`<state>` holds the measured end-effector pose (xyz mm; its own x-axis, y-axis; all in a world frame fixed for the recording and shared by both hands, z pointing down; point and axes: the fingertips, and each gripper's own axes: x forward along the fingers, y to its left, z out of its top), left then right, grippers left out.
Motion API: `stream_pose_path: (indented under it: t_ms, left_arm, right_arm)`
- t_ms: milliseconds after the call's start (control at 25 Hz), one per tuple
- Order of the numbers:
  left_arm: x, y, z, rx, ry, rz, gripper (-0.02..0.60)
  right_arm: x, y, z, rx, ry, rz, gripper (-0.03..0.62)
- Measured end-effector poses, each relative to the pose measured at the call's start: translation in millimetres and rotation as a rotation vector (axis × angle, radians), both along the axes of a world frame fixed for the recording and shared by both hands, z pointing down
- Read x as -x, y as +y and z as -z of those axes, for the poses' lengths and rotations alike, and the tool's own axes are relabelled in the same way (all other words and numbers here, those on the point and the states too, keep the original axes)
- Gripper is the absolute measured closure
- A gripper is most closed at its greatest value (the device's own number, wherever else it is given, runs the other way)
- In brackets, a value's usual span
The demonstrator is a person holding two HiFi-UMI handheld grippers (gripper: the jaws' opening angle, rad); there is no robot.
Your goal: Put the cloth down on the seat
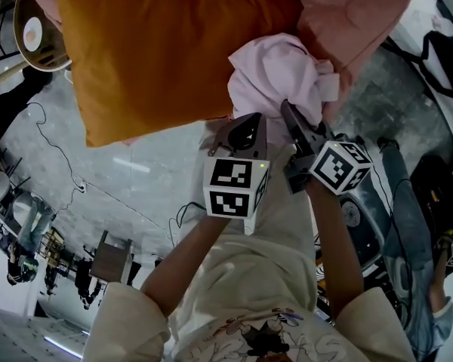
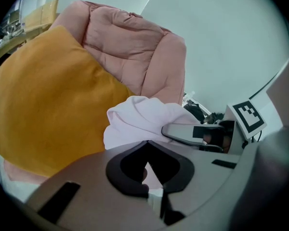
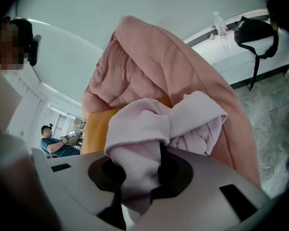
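A bunched pale pink cloth (image 1: 275,74) hangs in front of a pink padded seat (image 1: 362,13), beside an orange cushion (image 1: 166,51). My right gripper (image 1: 291,115) is shut on the cloth (image 3: 149,124), and a fold fills the space between its jaws. The seat (image 3: 149,66) rises behind the cloth, with the cushion (image 3: 94,129) to its left. My left gripper (image 1: 240,130) sits just left of the right one, under the cloth (image 2: 139,119). Its jaws look shut with nothing in them. From the left gripper view I see the seat (image 2: 135,47), the cushion (image 2: 43,105) and the right gripper (image 2: 183,131).
Grey stone floor with loose cables (image 1: 53,149) lies below. A round wooden table (image 1: 34,32) stands left of the cushion. A white bench carries a bottle (image 3: 221,25) and a black bag (image 3: 253,30). A person (image 3: 53,141) sits far behind.
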<state>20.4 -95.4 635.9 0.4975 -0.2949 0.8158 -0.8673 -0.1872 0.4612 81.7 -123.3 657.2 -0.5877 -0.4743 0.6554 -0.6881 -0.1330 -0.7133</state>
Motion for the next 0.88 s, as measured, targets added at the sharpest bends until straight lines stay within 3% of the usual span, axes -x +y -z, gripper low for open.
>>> stream_pose_path:
  t_ms: [880]
  left_arm:
    - [24, 19, -24, 0.021, 0.004, 0.034, 0.578]
  right_arm:
    - [41, 7, -56, -0.01, 0.146, 0.145, 0.465]
